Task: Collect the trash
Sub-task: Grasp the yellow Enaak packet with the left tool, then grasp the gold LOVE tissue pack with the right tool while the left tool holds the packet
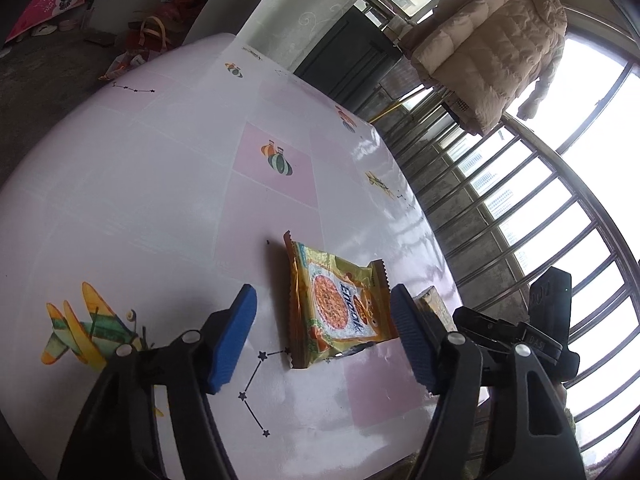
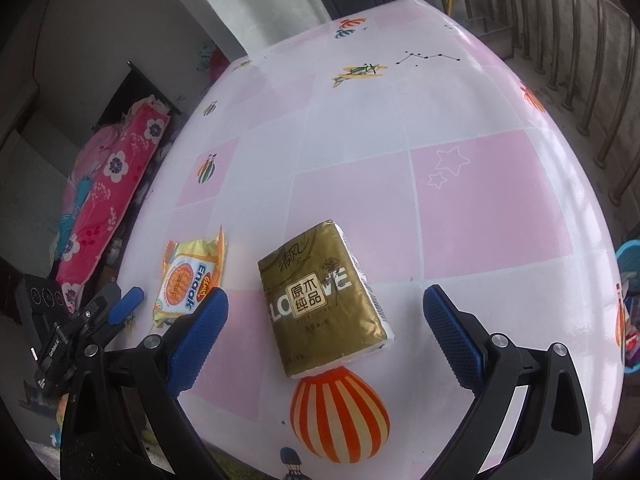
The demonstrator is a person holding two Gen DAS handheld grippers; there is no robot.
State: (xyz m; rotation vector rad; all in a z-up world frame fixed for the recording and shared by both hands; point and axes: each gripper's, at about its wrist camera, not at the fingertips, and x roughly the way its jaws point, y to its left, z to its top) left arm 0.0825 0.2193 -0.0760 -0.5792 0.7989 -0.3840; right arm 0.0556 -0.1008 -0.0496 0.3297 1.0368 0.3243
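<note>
A yellow Enaak snack wrapper [image 1: 340,308] lies flat on the pink and white tablecloth [image 1: 168,152]. My left gripper [image 1: 324,316] is open, its blue pads either side of the wrapper, just above the table. In the right wrist view the wrapper [image 2: 188,280] lies left of a gold tissue pack [image 2: 324,300]. My right gripper [image 2: 326,316] is open and the tissue pack sits between its pads. A corner of the tissue pack [image 1: 434,304] shows behind the left gripper's right finger. The left gripper also shows in the right wrist view [image 2: 120,308] at lower left.
The table's far edge [image 1: 416,184] runs beside a metal window railing [image 1: 520,216]. A beige coat [image 1: 492,52] hangs by the window. Pink floral bedding [image 2: 108,196] lies left of the table. A blue basket [image 2: 630,264] sits at the right edge.
</note>
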